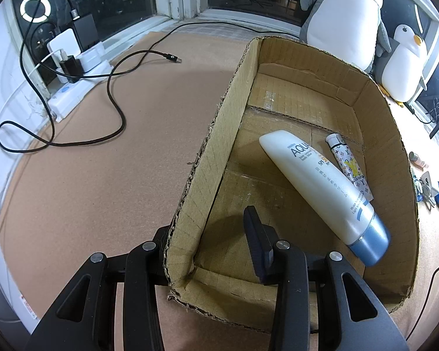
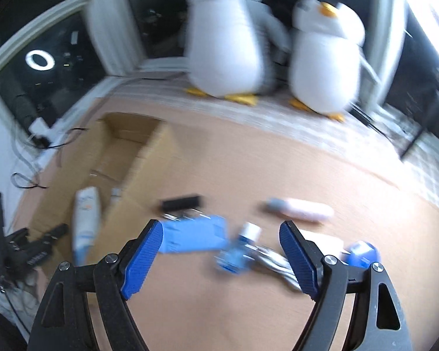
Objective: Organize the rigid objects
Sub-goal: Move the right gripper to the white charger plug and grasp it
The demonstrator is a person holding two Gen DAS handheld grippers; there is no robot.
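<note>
Your cardboard box (image 1: 219, 134) is plain brown, its inner walls crossed by a faint grid. The sunscreen tube (image 1: 316, 181) in it is white with a pale blue cap and grey lettering; the small tube (image 1: 348, 163) beside it is white with a dark monogram print and a yellow patch. The tabletop (image 1: 102, 161) is tan, the cable (image 1: 114, 108) black. Your right gripper (image 2: 222, 259) has blue ribbed pads (image 2: 142, 259) on black arms. The penguin plushies (image 2: 322, 58) are white and grey with orange beaks.

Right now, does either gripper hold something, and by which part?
The left gripper straddles the brown cardboard box at its near-left wall; a firm clamp cannot be told. The right gripper holds nothing.
</note>
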